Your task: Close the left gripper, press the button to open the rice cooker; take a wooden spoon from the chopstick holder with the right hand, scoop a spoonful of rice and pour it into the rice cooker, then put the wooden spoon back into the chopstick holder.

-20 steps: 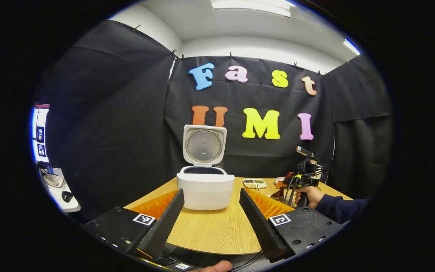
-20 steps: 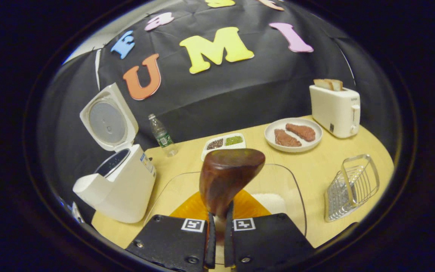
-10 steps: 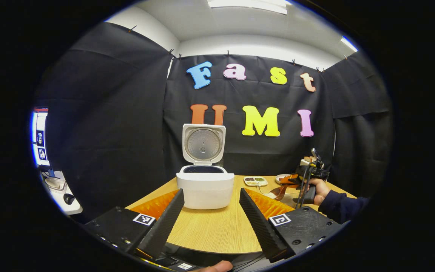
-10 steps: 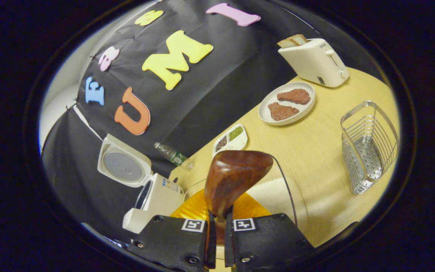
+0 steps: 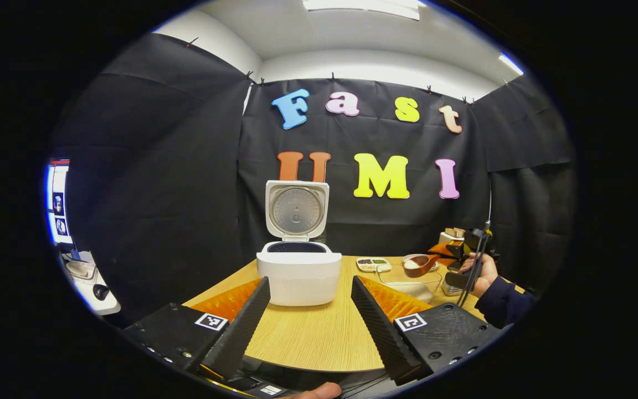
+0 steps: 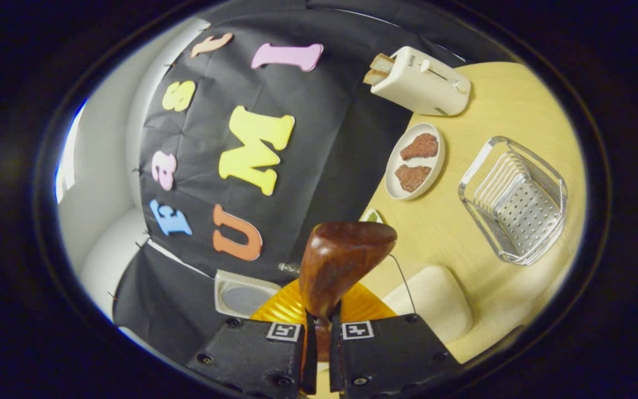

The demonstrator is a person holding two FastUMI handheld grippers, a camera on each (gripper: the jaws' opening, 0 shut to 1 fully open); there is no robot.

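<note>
Sideways now: wooden spoon [image 6: 341, 260] bowl forward in right claw [image 6: 319, 332].

On the wooden table [image 6: 496, 105] before me: a toaster [image 6: 420, 83] holding bread slices [image 6: 377, 69], a plate [image 6: 390, 177] of two meat pieces [image 6: 418, 147], a small divided dish [image 5: 373, 264].

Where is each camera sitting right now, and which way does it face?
Left gripper view: rides the left claw, level over the near table edge, facing the open white rice cooker; its open fingers and a fingertip show.
Right gripper view: rides the right claw, rolled sideways above the table, facing the white toaster and wire chopstick holder; its fingers clamp the brown wooden spoon.
Shared: rice cooker, spoon, wooden table.
</note>
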